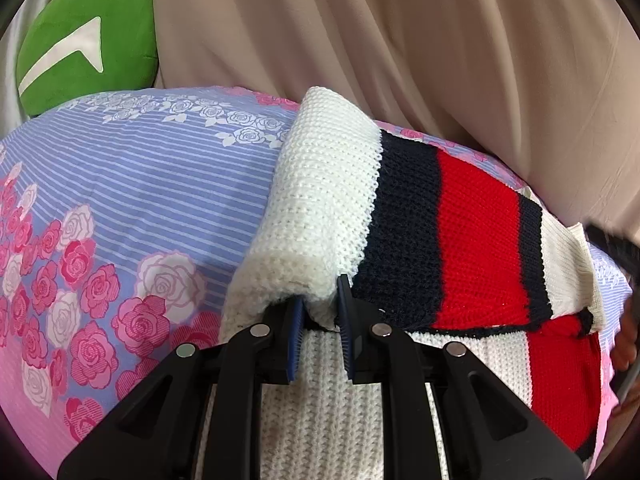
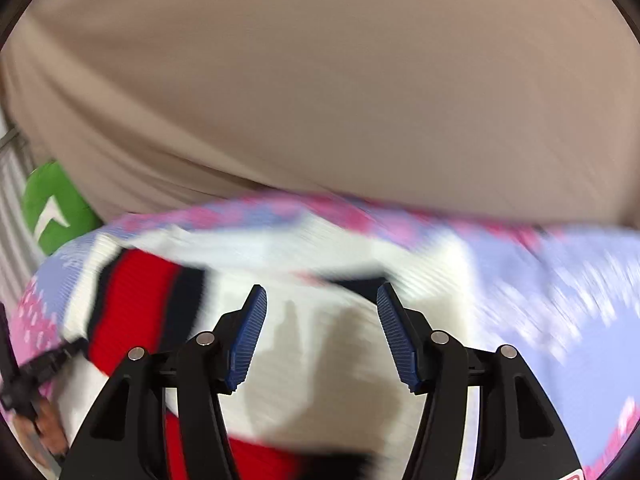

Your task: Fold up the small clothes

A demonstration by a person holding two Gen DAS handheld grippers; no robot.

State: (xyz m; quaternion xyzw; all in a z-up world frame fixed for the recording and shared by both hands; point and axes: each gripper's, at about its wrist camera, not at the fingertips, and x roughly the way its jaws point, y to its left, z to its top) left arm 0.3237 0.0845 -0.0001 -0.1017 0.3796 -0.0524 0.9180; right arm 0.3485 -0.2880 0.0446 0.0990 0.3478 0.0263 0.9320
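Roughly midway through, by the look of it. Striped knit sweater (image 1: 472,240) spread on the rose-print bedsheet (image 1: 120,200) – white sleeve (image 1: 320,208) already brought over the body, final fold left to do. Left gripper (image 1: 320,320) pinching that sleeve's cuff. Right gripper (image 2: 320,336) hovering over the white knit, jaws spread, nothing between. No containers anywhere – just a green plush cushion (image 1: 88,40) behind.

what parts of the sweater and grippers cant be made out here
- Left wrist view: the sweater runs under the left gripper and off the bottom edge.
- Right wrist view: motion blur smears the knit and bedsheet; the right gripper stands open, empty.
- Sleeves, collar: cannot tell.
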